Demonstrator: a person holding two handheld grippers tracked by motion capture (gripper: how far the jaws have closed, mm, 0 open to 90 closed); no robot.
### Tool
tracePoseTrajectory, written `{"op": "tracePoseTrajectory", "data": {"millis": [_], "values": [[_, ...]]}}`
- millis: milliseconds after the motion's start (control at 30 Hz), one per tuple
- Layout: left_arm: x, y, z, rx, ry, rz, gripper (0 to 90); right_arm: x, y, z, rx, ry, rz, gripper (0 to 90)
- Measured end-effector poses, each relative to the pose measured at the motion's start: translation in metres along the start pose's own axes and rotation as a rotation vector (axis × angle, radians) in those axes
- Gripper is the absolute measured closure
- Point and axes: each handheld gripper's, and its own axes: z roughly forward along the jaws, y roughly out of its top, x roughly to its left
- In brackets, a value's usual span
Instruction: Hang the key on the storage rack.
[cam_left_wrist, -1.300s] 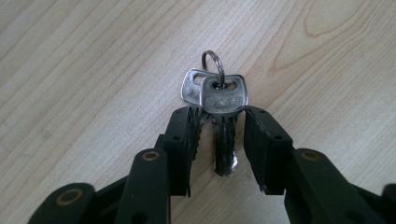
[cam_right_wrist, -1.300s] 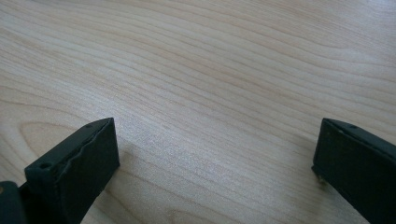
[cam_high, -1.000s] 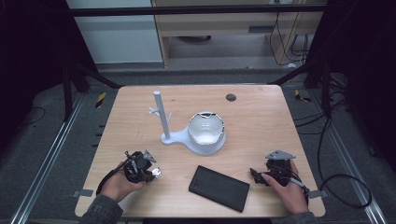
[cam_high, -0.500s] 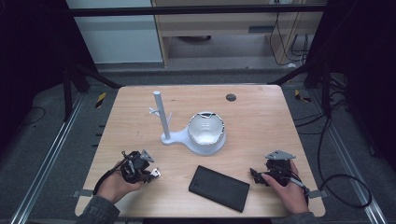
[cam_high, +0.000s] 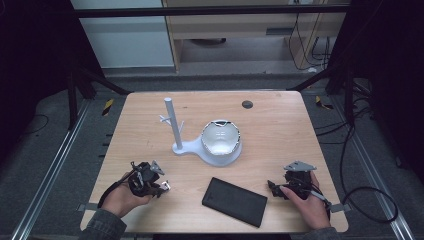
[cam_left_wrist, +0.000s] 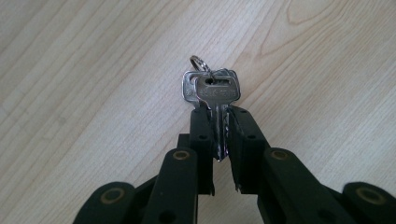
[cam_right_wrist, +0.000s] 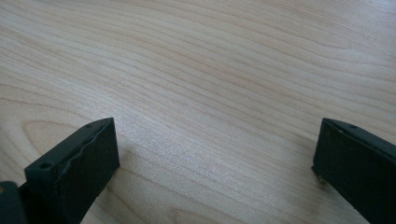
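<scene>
My left gripper (cam_left_wrist: 218, 122) is shut on a bunch of silver keys (cam_left_wrist: 212, 88) on a small ring, pinching the blades so the heads stick out past the jaw tips over the wood. In the high view that gripper (cam_high: 159, 183) rests low at the table's front left, with the keys (cam_high: 164, 185) glinting at its tip. At the front right my right gripper (cam_high: 274, 188) lies on the table; its two black jaws stand wide apart in the right gripper view (cam_right_wrist: 215, 149) with only bare wood between them.
A white stand (cam_high: 176, 131) with a post and small pegs joins a white bowl-shaped dish (cam_high: 220, 139) at the table's middle. A black flat case (cam_high: 234, 201) lies between my hands near the front edge. A dark round cap (cam_high: 247, 104) sits far back.
</scene>
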Motion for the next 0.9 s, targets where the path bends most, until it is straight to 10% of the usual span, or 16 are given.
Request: {"op": "tracePoseTrajectory", "data": {"millis": [367, 533, 900], "values": [[0.002, -0.008, 0.007, 0.012, -0.024, -0.02, 79.6, 0.0, 0.0, 0.0, 0.0, 0.0, -0.002, 0.4], [0.003, -0.009, 0.009, -0.03, -0.015, -0.061, 59.2, 0.0, 0.0, 0.0, 0.0, 0.0, -0.002, 0.4], [-0.005, -0.006, 0.017, -0.056, -0.021, -0.135, 46.6, 0.0, 0.0, 0.0, -0.002, 0.002, -0.003, 0.4]]}}
